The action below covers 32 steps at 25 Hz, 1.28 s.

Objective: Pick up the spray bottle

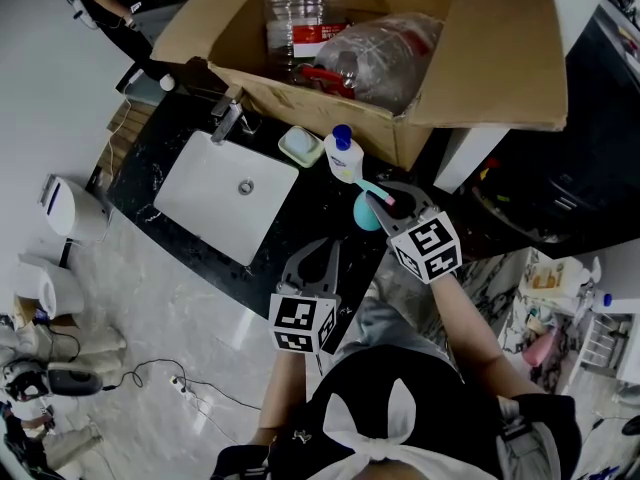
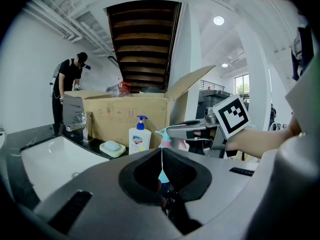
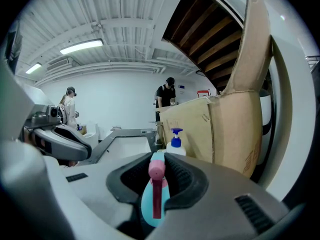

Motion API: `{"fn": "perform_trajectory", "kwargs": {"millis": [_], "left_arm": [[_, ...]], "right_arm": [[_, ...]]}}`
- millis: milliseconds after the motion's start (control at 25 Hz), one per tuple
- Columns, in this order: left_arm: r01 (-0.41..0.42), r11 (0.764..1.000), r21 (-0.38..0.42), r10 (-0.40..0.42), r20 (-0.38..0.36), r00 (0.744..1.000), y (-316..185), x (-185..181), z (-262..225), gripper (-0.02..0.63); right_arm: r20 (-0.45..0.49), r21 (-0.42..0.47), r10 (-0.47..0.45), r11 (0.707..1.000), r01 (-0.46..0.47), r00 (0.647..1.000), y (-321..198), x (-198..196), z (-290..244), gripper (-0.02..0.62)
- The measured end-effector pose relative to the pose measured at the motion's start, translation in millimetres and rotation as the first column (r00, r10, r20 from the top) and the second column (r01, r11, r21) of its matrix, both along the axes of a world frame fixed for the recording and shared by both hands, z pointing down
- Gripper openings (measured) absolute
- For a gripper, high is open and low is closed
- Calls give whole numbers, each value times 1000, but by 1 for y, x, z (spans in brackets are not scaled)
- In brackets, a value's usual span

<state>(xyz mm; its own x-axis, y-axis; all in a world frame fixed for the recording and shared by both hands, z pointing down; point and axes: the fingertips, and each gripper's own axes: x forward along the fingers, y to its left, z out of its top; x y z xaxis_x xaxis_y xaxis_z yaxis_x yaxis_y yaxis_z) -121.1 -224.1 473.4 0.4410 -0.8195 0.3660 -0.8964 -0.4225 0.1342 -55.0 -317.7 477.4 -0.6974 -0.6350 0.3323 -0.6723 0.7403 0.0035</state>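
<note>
Right gripper (image 3: 157, 160) jaws clench the spray bottle (image 3: 148, 206) at its thin neck (light, slippery plastic, we judge); left gripper (image 2: 161, 154) jaws are closed.

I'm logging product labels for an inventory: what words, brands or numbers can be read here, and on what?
Nothing can be read.
Pump bottle label: blurred.
Cardboard box print: handling symbols only, any lettering too small.
Plastic bottle, red label: too small.

The cardboard box (image 1: 500, 48) walls off the back of the counter (image 1: 295, 223), and the pump bottle (image 1: 343, 156) and soap dish (image 1: 299, 146) crowd in just behind the spray bottle (image 1: 367, 211). There's open passage over the sink (image 1: 195, 193) and along the counter's bare near edge.
</note>
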Motion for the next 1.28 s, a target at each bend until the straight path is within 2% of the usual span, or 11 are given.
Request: {"fn": "perform_trajectory", "kwargs": {"millis": [560, 1280], "left_arm": [[-2, 999, 34, 1, 5, 1000, 5, 4, -14, 28], [1, 995, 99, -4, 37, 999, 11, 10, -37, 28]], "right_arm": [[14, 83, -20, 996, 18, 1000, 5, 1, -39, 72], [122, 217, -69, 975, 41, 990, 37, 12, -121, 72]]}}
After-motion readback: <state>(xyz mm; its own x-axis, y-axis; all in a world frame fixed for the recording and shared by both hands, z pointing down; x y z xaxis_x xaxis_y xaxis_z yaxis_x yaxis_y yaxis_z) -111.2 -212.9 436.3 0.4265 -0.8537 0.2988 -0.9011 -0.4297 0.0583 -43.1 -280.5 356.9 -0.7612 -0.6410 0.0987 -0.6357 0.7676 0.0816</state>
